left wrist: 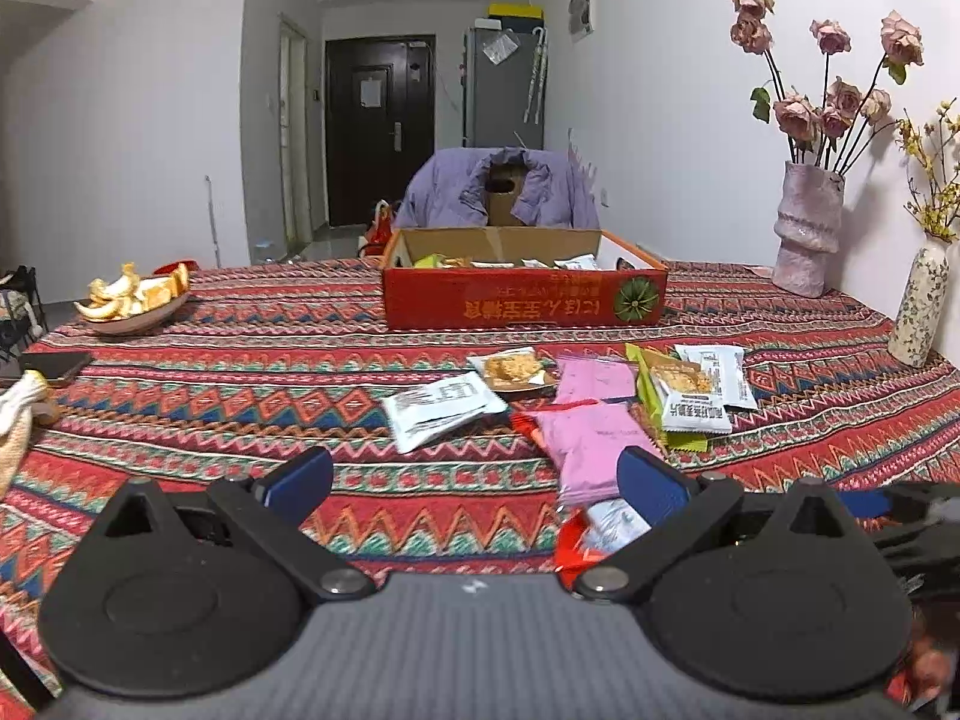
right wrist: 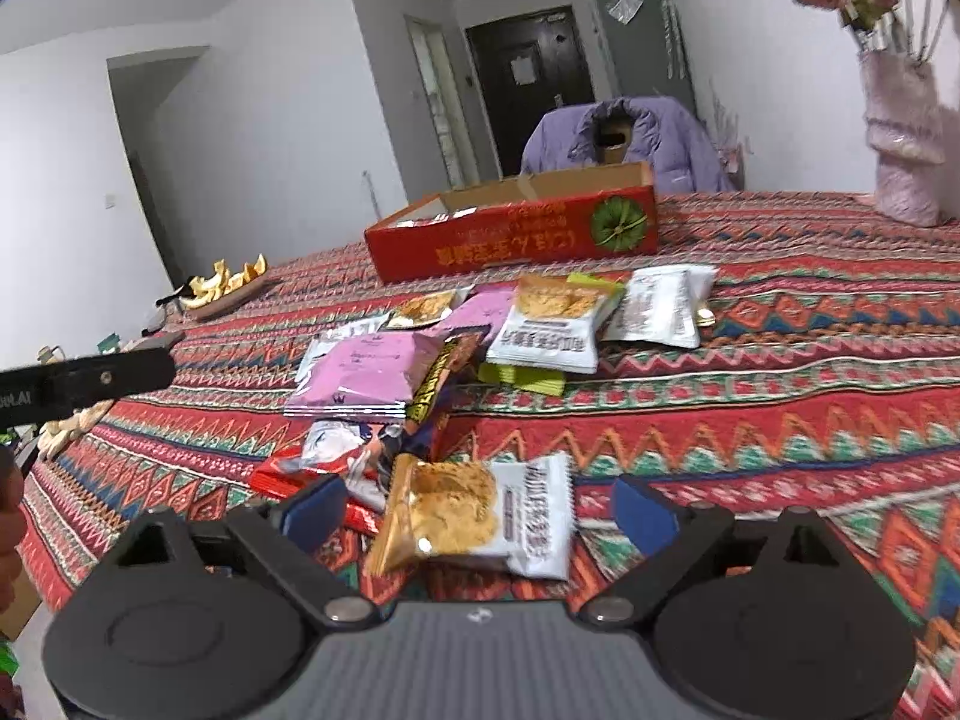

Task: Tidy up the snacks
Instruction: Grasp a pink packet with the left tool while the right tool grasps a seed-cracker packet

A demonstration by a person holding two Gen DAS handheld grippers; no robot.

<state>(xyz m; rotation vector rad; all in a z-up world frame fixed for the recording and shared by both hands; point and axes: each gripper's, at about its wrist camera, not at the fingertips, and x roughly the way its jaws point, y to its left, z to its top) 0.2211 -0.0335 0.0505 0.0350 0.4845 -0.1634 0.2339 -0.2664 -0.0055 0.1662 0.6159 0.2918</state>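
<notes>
One snack pack (right wrist: 480,516) flat on worktop (right wrist: 780,408), between right gripper (right wrist: 480,510) pads, spread, not pressing yet. Light, crinkly, slippery by the look; best pinched across the puffy middle. More packs (right wrist: 366,375) beyond, then box (right wrist: 516,240). Left gripper (left wrist: 480,480) spread wide, empty.

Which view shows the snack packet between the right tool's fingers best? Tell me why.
The right wrist view: the gold-and-white packet lies whole between the open right tool. The left wrist view does not clearly show it.
</notes>
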